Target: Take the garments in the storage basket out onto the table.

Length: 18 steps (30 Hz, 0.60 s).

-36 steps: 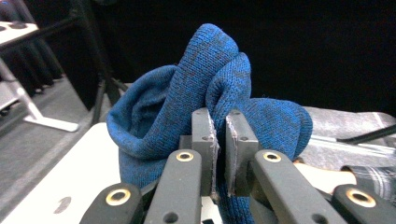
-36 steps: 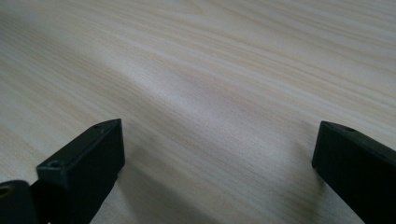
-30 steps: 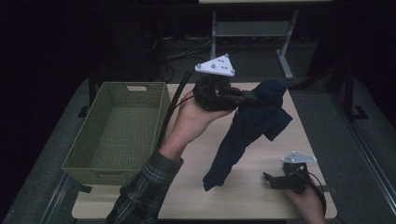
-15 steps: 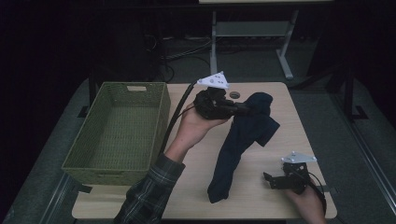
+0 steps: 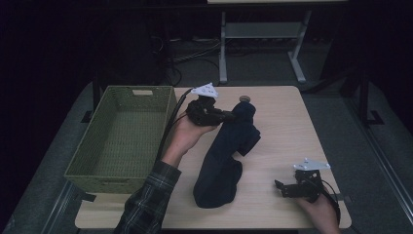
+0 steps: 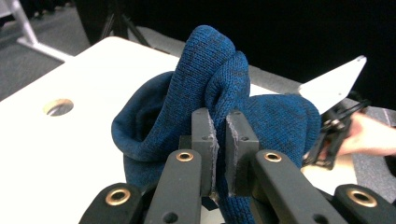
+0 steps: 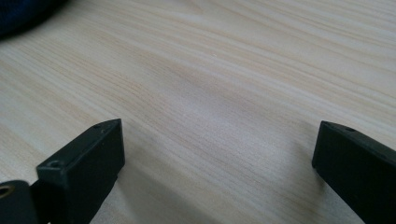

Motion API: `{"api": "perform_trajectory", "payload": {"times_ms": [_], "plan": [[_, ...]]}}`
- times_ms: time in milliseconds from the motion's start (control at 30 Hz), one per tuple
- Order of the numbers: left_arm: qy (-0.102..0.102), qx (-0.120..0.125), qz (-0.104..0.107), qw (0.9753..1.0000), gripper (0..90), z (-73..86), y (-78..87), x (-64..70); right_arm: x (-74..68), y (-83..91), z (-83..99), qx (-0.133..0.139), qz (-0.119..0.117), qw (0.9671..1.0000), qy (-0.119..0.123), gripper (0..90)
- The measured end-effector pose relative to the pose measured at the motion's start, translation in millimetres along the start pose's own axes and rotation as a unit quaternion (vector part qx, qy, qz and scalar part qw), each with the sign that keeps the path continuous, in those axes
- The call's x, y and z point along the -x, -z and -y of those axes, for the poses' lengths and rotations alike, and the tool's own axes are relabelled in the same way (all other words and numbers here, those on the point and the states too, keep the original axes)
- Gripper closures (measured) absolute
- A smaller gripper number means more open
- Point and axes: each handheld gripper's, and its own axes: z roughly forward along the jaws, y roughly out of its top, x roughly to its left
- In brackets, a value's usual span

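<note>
Left gripper view: blue knit garment (image 6: 187,107) is pinched fast in the left claw (image 6: 219,140); right claw (image 7: 215,154) gapes empty; basket (image 5: 122,136) is best approached with hem lifted clear

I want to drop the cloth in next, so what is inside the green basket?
The green basket holds nothing visible: its woven floor is bare. The near wall hides a strip of floor behind it. The blue cloth lies on the table beside it.
</note>
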Motion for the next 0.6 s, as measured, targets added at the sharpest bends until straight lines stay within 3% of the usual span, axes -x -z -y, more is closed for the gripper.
{"api": "perform_trajectory", "payload": {"times_ms": [267, 533, 600], "plan": [[0.021, -0.026, -0.048, 0.9983, 82.6, 27.2, -7.0, -14.9, 0.1, -0.3, 0.1, 0.0, 0.0, 1.0, 0.001, 2.0], [0.035, -0.038, -0.078, 0.9956, 80.8, 40.4, -6.2, -22.2, 0.2, -0.4, 0.1, 0.0, 0.001, 1.0, 0.0, 2.0], [0.04, -0.038, -0.084, 0.9949, 73.2, 42.2, -4.8, -23.4, 0.2, -0.4, 0.1, 0.0, 0.001, 1.0, 0.001, 2.0]]}}
